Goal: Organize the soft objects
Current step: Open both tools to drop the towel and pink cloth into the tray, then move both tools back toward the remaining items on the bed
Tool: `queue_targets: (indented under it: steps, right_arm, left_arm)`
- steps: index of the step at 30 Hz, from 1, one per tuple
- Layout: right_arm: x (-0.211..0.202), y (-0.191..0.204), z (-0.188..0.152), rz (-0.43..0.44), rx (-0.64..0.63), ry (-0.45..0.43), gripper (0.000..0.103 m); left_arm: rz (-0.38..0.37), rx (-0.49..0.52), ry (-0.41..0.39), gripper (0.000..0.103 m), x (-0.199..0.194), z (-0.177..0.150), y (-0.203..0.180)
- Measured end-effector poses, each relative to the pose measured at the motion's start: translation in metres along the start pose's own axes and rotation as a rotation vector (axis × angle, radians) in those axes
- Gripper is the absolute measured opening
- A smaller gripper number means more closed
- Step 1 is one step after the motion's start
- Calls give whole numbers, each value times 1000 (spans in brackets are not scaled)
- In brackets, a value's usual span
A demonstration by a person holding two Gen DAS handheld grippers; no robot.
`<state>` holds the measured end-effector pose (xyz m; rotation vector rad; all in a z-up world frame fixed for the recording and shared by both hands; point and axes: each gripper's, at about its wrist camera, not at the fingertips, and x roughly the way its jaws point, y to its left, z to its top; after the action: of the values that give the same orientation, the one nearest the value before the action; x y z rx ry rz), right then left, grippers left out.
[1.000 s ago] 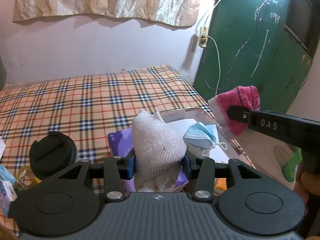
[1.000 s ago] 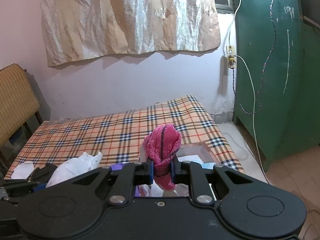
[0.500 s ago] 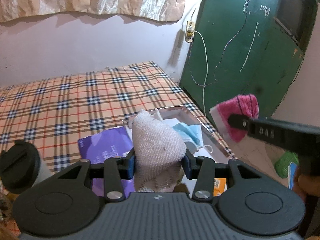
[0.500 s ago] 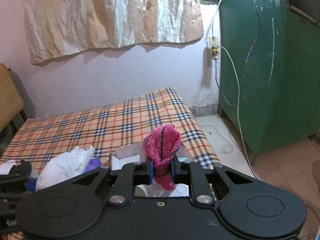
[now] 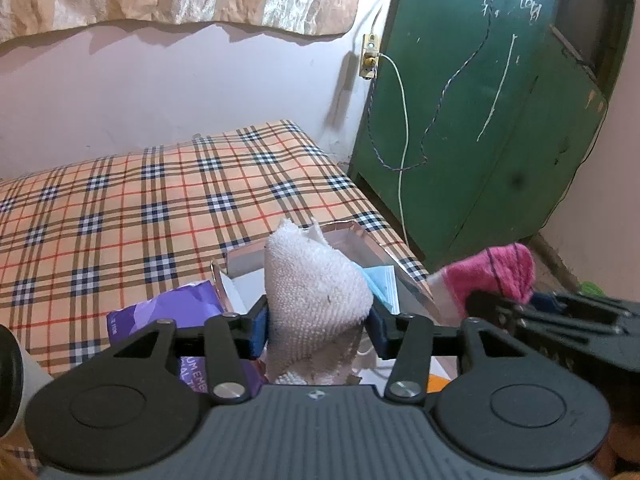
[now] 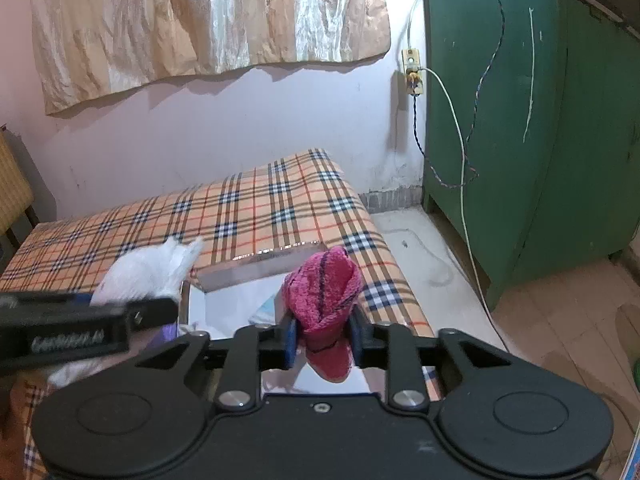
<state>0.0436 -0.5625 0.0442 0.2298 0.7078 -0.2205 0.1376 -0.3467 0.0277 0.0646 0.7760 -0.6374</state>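
My left gripper point(image 5: 318, 328) is shut on a white knitted cloth point(image 5: 316, 284) and holds it over the near end of a shiny open box point(image 5: 352, 232) on the plaid bed. A blue face mask point(image 5: 384, 284) lies in the box. My right gripper point(image 6: 322, 334) is shut on a pink cloth point(image 6: 326, 292) and holds it above the same box point(image 6: 260, 264). The pink cloth point(image 5: 496, 276) also shows at the right of the left wrist view, and the white cloth point(image 6: 148, 272) at the left of the right wrist view.
A purple packet point(image 5: 168, 312) lies left of the box. The plaid bed point(image 5: 140, 200) runs back to a pale wall. A green door point(image 5: 480, 100) with a hanging cable stands to the right. Bare floor point(image 6: 540, 320) lies beside the bed.
Both grippers have moved right and forward with their cloths, closer over the box. The black-lidded container has slid to the left edge of the left wrist view.
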Motion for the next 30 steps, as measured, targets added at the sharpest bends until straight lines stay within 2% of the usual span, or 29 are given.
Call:
queue_targets:
  steps: [1, 2, 4, 5, 7, 13, 19, 24, 30]
  right_arm:
    - [0, 0, -1, -4, -2, 0, 44]
    - [0, 0, -3, -9, -5, 1, 50]
    - [-3, 0, -5, -14, -4, 1, 53]
    - [-4, 0, -6, -11, -3, -1, 54]
    - [-8, 1, -5, -11, -6, -12, 70]
    - [-22, 12, -2, -30, -39, -52, 71]
    - [-41, 28, -4, 5, -37, -73, 71]
    - [-49, 43, -11, 11, -36, -66, 78]
    - [-63, 68, -20, 23, -54, -74, 80]
  left_arm:
    - [-4, 0, 1, 55, 1, 0, 0]
    - [-11, 0, -5, 64, 0, 0, 1]
    - [-13, -3, -24, 75, -3, 1, 1]
    - [-15, -5, -35, 78, -5, 1, 2]
    - [-16, -6, -44, 82, -9, 4, 1]
    - [7, -11, -67, 82, -26, 6, 3]
    - [60, 2, -71, 82, -49, 0, 3]
    - [110, -19, -66, 83, -67, -11, 12]
    - [146, -40, -78, 83, -90, -22, 30]
